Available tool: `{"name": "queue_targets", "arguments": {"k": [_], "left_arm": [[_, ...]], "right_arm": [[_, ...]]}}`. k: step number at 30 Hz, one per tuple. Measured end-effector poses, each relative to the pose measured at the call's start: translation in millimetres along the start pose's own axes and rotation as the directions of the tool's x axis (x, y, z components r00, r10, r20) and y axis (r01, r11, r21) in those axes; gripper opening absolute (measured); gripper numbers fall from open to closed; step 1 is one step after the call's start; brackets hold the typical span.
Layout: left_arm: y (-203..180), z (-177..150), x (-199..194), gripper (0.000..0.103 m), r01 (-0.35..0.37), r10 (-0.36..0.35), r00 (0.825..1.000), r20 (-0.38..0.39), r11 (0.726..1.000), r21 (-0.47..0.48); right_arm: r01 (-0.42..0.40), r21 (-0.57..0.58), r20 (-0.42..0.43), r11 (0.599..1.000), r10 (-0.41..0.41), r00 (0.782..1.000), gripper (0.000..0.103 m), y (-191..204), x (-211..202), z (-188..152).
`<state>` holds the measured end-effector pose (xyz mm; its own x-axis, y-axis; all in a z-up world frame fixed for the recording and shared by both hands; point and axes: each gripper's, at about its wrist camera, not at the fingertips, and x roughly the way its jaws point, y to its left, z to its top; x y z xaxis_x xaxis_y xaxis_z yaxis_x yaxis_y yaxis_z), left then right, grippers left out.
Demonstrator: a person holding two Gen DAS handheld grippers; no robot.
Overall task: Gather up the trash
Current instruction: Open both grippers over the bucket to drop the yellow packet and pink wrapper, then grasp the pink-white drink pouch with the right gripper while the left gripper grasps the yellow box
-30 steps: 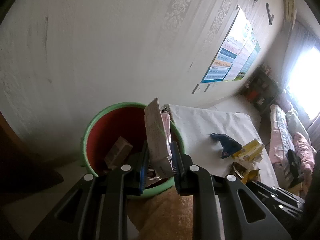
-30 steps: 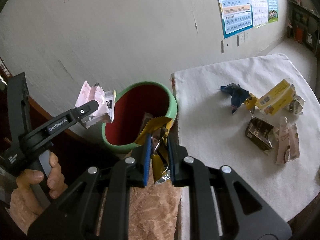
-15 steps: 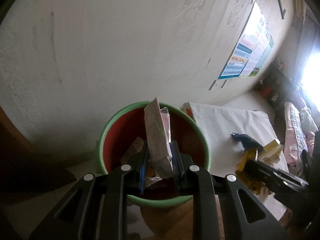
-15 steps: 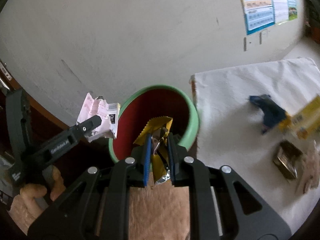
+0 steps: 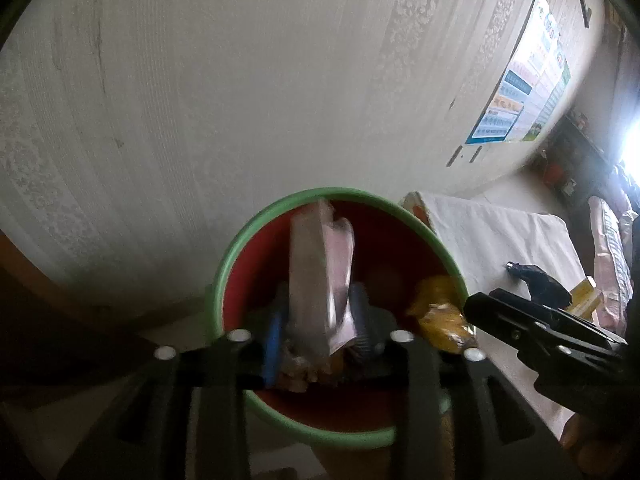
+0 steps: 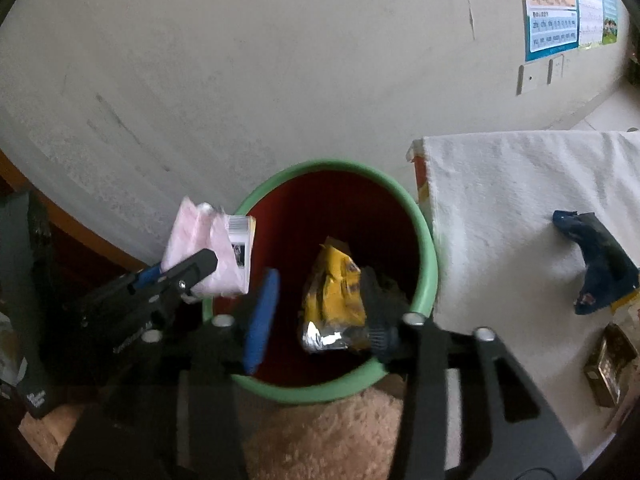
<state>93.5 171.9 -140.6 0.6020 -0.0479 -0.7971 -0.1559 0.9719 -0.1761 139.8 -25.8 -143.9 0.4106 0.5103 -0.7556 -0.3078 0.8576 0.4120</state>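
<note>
Left wrist view: the left gripper (image 5: 316, 332) hangs right over the bin (image 5: 224, 276), jaws opening, the pink pack (image 5: 320, 276) upright between them, long axis pointing into the bin.

Right wrist view: the right gripper (image 6: 320, 308) is also above the bin (image 6: 428, 276), jaws opening, the yellow wrapper (image 6: 334, 296) loose between them. Nothing blocks either drop. Right of the bin, a blue wrapper (image 6: 600, 268) lies on the white cloth (image 6: 500, 208).

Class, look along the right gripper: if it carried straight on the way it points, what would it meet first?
Most likely the yellow wrapper between the opening jaws of the right gripper, then the red inside of the green-rimmed bin. Depth is hard to judge.
</note>
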Motion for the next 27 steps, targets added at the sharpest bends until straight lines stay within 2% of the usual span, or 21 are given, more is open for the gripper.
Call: {"name": "queue_targets", "arguments": {"k": [1,2,8,11,13,14,17,19,21,24,27], "left_arm": [[0,0,0,0.049,-0.003,0.003,1.0,0.006,1.0,-0.002],[1,-1,-2,0.051,-0.007,0.007,1.0,0.018,1.0,-0.007],[-5,-4,-4,0.053,-0.004,0.004,1.0,0.008,1.0,-0.015],[-17,-8,-8,0.053,0.006,-0.006,1.0,0.011,1.0,0.011],[-30,-11,-12,0.053,0.02,-0.02,1.0,0.015,0.999,0.037],[-40,-13,-14,0.053,0.037,-0.037,0.999,0.011,0.998,0.051],[-70,-19,-17,0.053,0.095,-0.095,0.995,-0.005,0.991,0.092],[-91,-22,-19,0.053,0.125,-0.124,0.992,-0.016,0.983,0.133],[-120,-29,-21,0.053,0.171,-0.166,0.985,-0.042,0.968,0.182],[-157,-39,-20,0.053,0.248,-0.233,0.968,-0.094,0.946,0.207],[-193,-52,-14,0.053,0.289,-0.255,0.953,-0.161,0.926,0.242]], "right_arm": [[-0.003,0.002,-0.001,1.0,0.003,1.0,0.048,-1,1,0],[-0.004,0.004,-0.002,1.0,0.004,1.0,0.051,-1,2,1],[0.009,0.02,0.024,1.0,-0.01,1.0,0.053,-16,-18,-10],[0.089,0.043,0.049,0.995,-0.091,0.995,0.058,-45,-45,-25],[0.169,0.087,0.064,0.982,-0.175,0.983,0.058,-79,-74,-40],[0.203,0.107,0.071,0.973,-0.211,0.975,0.058,-94,-85,-47],[0.344,0.218,0.081,0.913,-0.368,0.926,0.058,-156,-127,-71],[0.392,0.327,0.063,0.86,-0.433,0.899,0.058,-199,-148,-85],[0.423,0.388,0.034,0.819,-0.471,0.881,0.058,-233,-158,-98],[0.433,0.431,-0.019,0.792,-0.471,0.882,0.058,-263,-154,-115],[0.418,0.476,-0.067,0.773,-0.443,0.894,0.058,-283,-141,-131]]}}
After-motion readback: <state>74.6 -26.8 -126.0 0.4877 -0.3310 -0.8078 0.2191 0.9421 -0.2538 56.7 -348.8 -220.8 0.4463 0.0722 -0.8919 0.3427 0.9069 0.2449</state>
